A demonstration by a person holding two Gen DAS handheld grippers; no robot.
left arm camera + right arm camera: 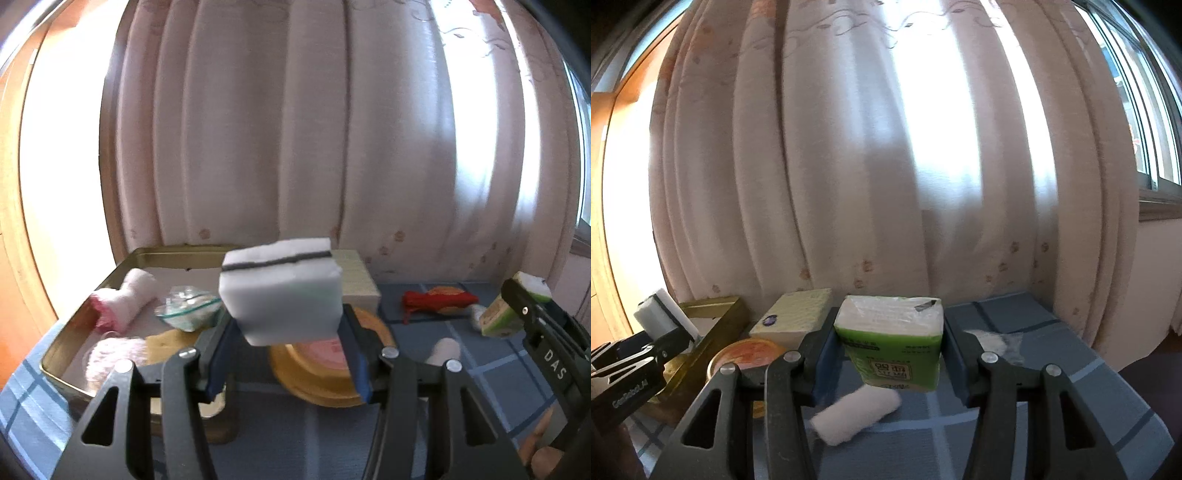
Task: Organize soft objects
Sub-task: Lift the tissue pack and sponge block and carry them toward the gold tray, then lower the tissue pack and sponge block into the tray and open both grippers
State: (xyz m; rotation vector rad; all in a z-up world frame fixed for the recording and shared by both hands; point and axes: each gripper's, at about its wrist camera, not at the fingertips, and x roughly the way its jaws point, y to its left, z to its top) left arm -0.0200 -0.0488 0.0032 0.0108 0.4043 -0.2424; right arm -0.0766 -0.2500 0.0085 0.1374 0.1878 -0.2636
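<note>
Left tool (284,328) clamped on white sponge block (280,291), held above counter (480,387) beside gold tray (122,262) at 9 o'clock. Right tool (892,354) clamped on green tissue pack (892,343), also aloft. Tray already holds rolled towel (123,302), bagged item (188,308), pink fluff (114,354). Left outside: white roll (857,415), red cloth (437,301). Judged roughly half done.
</note>
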